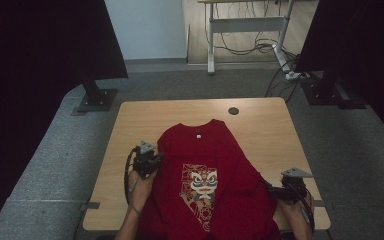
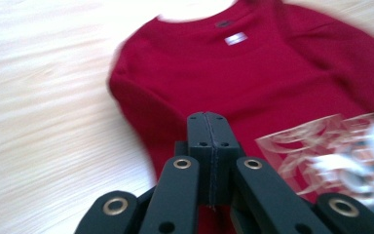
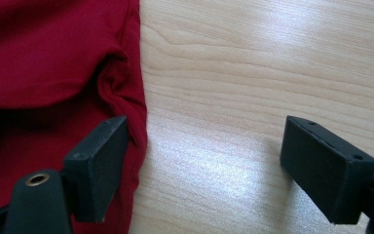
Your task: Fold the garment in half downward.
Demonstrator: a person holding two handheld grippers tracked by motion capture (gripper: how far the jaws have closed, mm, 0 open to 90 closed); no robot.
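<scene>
Shirt [image 1: 215, 170] flat on table [image 1: 265, 130], left claw [image 2: 208, 127] closed empty, right claw [image 3: 204, 170] wide at hem.

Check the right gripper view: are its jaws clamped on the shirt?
No: the right gripper has its jaws wide apart, bare table between them, the red shirt beside one.

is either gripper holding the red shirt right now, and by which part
Neither holds it. The left gripper is shut on nothing, above the red shirt. The right gripper is open at the shirt's side edge, jaws apart over fabric and table.
</scene>
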